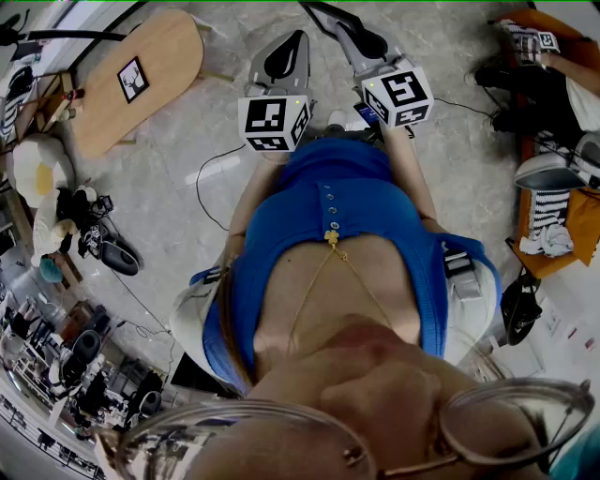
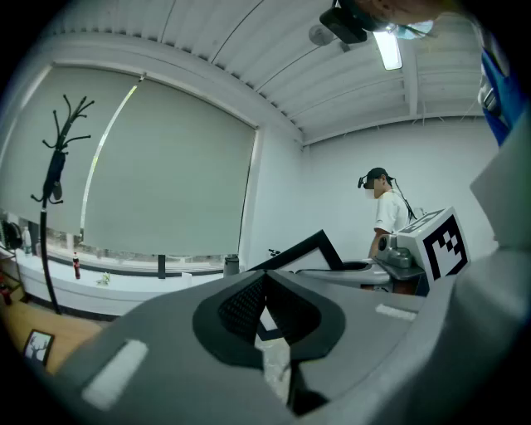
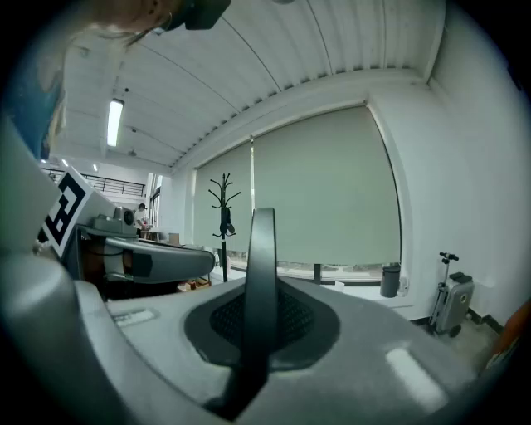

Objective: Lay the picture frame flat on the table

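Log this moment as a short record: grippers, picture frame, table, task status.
left gripper: jaws together, nothing held
right gripper: jaws shut
picture frame: on the table, apart from both grippers; propped or flat unclear
table: oval, wooden, ahead to the person's left
task status: frame not yet touched

Both grippers held out before the chest, jaws together.

The left gripper (image 1: 298, 39) and right gripper (image 1: 323, 11) sit side by side, close to each other, pointing far and roughly level. Each has its jaws closed with nothing between them. The left arm (image 1: 251, 192) and right arm (image 1: 412, 173) reach forward along the torso, and the marker cubes (image 1: 274, 122) face up.
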`<state>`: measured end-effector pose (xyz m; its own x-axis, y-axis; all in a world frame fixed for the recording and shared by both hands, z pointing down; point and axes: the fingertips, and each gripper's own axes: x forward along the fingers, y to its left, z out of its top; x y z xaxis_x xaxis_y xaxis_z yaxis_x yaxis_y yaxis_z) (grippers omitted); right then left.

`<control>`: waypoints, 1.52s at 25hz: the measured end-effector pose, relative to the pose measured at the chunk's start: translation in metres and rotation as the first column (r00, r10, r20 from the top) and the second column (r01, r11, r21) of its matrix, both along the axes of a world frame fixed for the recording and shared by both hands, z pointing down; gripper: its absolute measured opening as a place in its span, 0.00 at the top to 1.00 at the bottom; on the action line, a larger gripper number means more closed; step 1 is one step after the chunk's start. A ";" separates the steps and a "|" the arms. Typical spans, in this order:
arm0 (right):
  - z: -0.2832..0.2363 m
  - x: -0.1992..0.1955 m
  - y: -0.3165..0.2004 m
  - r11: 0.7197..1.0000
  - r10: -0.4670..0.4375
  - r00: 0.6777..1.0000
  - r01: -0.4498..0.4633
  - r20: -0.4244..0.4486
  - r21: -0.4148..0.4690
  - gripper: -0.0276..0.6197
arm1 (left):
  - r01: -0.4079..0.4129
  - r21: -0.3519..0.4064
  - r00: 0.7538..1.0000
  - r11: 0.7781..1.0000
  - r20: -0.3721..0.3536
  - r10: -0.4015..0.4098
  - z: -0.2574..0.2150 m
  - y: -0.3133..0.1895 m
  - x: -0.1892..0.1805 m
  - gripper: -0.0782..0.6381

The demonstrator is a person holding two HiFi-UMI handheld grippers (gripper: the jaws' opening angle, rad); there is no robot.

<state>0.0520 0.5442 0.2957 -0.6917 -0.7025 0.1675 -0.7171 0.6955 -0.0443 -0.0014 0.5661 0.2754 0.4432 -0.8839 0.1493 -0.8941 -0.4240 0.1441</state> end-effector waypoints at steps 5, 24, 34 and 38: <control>-0.002 0.012 -0.003 1.000 0.008 0.999 -0.008 0.052 -0.012 0.95 | 0.004 -0.016 1.000 1.000 -0.001 -0.004 0.007 -0.001 0.008 0.89; 0.019 0.038 -0.034 0.998 0.022 0.998 -0.019 0.058 -0.055 0.95 | -0.016 -0.075 0.999 0.997 -0.033 0.014 0.035 -0.036 0.031 0.89; 0.019 0.029 -0.103 0.998 0.062 0.998 -0.061 0.029 -0.033 0.95 | -0.095 -0.075 0.995 0.993 -0.047 0.091 0.038 -0.116 0.026 0.89; 0.015 0.020 -0.136 0.996 0.084 0.996 -0.083 0.023 -0.022 0.95 | -0.126 -0.072 0.991 0.989 -0.054 0.123 0.035 -0.151 0.017 0.89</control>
